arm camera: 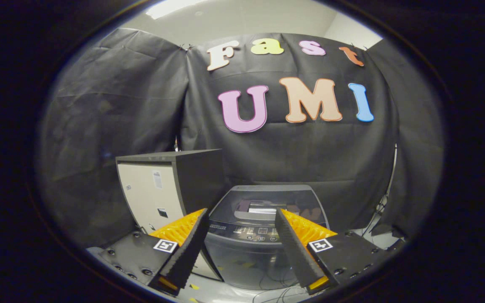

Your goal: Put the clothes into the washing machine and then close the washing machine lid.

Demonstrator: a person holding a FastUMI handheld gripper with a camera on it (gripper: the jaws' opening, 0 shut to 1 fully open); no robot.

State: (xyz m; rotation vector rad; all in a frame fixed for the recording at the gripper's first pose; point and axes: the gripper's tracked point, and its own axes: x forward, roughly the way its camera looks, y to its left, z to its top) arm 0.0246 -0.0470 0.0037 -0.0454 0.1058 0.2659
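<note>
A grey top-loading washing machine (251,256) stands on the floor just beyond my fingers, against the black cloth wall. Its tinted lid (267,200) lies flat over the top and reflects the room. The control panel (254,230) runs along its front edge, seen in the gap between my fingers. My gripper (241,214) is open and held some way short of the machine, a little above it. Nothing is between its black-padded fingers (187,248).
A tall cabinet (158,198) with a pale side and dark top stands close to the left of the machine. Cables (276,292) trail on the pale floor in front of and to the right of the machine. Black cloth closes the booth behind and on both sides.
</note>
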